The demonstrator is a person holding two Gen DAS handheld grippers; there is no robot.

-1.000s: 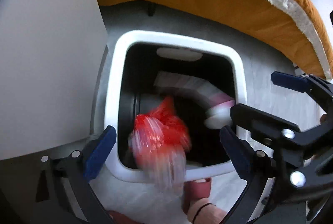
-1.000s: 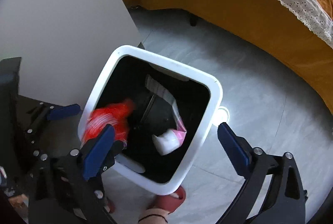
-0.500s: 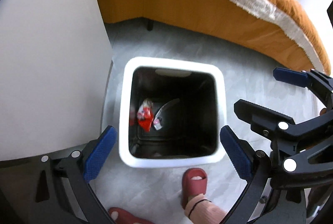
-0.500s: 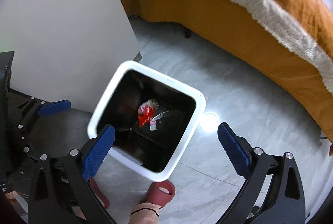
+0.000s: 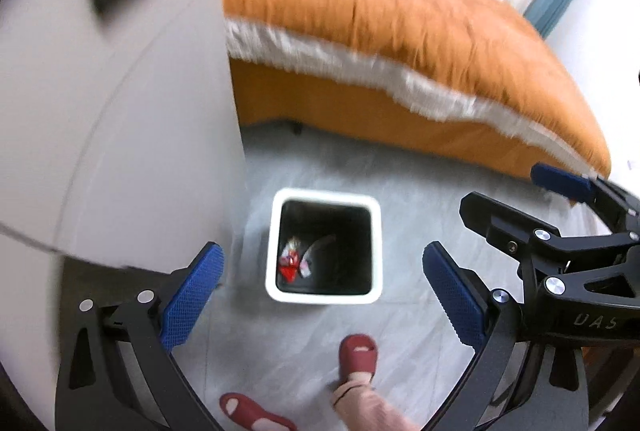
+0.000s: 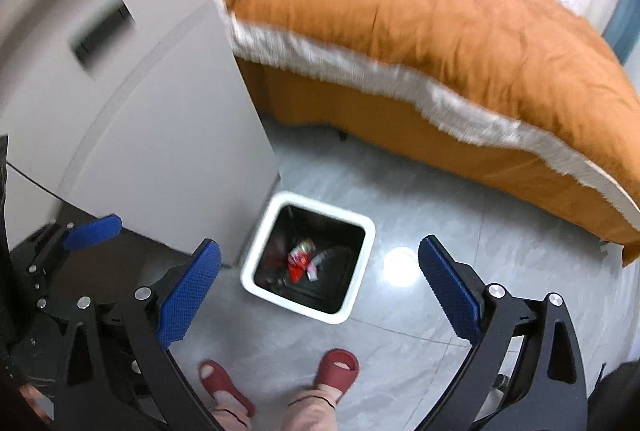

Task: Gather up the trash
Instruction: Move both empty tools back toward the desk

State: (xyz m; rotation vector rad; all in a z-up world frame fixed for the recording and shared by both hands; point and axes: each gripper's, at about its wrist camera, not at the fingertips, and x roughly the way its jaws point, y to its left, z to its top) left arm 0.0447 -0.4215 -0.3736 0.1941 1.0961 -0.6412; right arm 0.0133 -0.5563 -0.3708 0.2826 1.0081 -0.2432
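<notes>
A white square trash bin [image 5: 272, 251] with a black inside stands on the grey floor, also in the right wrist view [image 6: 362, 263]. A red wrapper [image 5: 289, 263] and a small white scrap lie at its bottom, also in the right wrist view [image 6: 298, 263]. My left gripper [image 5: 322, 295] is open and empty, high above the bin. My right gripper [image 6: 318, 291] is open and empty, also high above it. The right gripper shows at the right of the left wrist view [image 5: 560, 227].
A bed with an orange cover [image 6: 440, 23] and white lace trim stands behind the bin. A white cabinet [image 6: 152, 103] stands left of the bin. The person's feet in red slippers [image 6: 336, 371] stand on the floor before the bin.
The red wrapper dropped from my left gripper into the bin. Both grippers have risen well above the bin, so it looks smaller and the bed top shows.
</notes>
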